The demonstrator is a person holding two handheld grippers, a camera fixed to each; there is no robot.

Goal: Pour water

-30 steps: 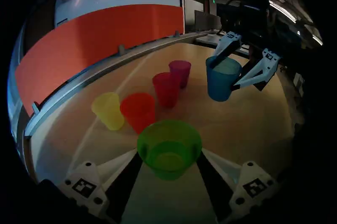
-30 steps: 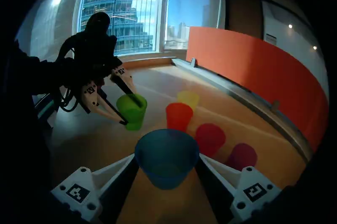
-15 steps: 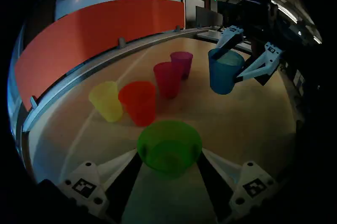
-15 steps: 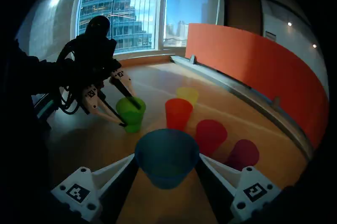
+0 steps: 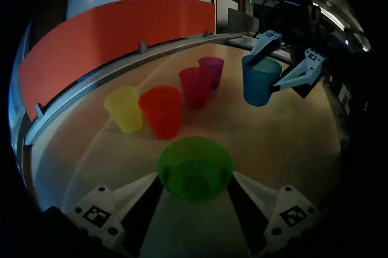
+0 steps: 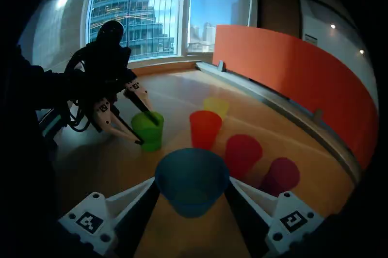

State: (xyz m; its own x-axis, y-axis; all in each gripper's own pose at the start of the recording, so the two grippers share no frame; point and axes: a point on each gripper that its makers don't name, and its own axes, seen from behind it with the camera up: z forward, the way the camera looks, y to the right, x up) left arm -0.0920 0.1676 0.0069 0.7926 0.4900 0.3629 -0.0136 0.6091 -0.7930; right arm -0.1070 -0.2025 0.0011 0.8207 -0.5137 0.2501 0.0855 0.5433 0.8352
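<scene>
My left gripper (image 5: pixel 195 185) is shut on a green cup (image 5: pixel 195 168), held upright above the wooden table (image 5: pixel 271 132). My right gripper (image 6: pixel 192 192) is shut on a blue cup (image 6: pixel 192 180), also upright. In the left gripper view the blue cup (image 5: pixel 259 81) hangs at the far right between the other gripper's white fingers (image 5: pixel 296 74). The right gripper view has the green cup (image 6: pixel 148 131) at the left, clamped in the other gripper. A row of yellow (image 5: pixel 124 109), orange (image 5: pixel 162 111), red (image 5: pixel 195 87) and magenta (image 5: pixel 211 71) cups stands on the table between them.
An orange partition (image 5: pixel 97 40) with a grey rail runs along the table's far edge. Large windows (image 6: pixel 145 15) with city buildings lie behind a person's dark silhouette (image 6: pixel 104 64). Bare table surface (image 6: pixel 116 170) stretches around the cups.
Both held cups have risen slightly and the view over the row has shifted; the row of cups sits a little higher and closer in the left gripper view. Grips are unchanged.
</scene>
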